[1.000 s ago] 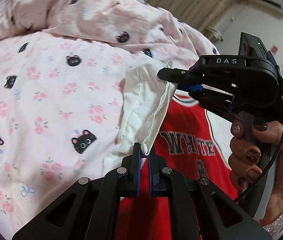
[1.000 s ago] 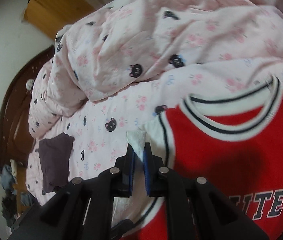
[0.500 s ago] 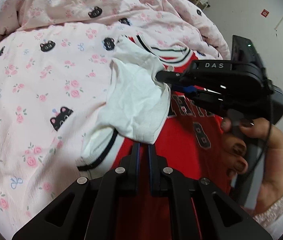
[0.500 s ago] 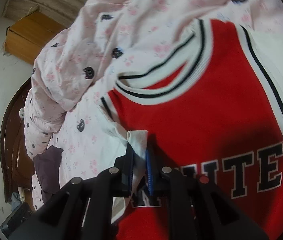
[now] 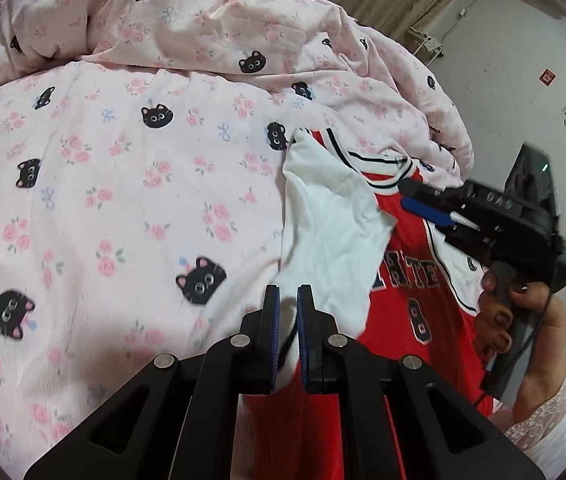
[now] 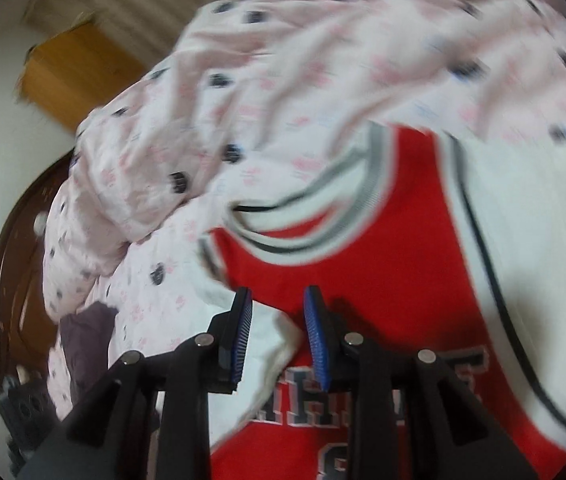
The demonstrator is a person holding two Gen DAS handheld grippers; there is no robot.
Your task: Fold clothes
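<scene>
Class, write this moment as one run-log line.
left gripper: shut on white sleeve | right gripper: opening, sleeve released | red jersey: flat on bed

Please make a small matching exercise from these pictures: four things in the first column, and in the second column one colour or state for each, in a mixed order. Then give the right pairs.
Things
1. left gripper
2. right gripper
3. jersey
4. bedsheet

States
A. pink, with black cat faces
B. jaws apart and opening, no pad pressing on cloth
C. red, with a folded-over white sleeve
D. shut on white cloth

Pairs: 1-D, 2-B, 3-C, 4-A
</scene>
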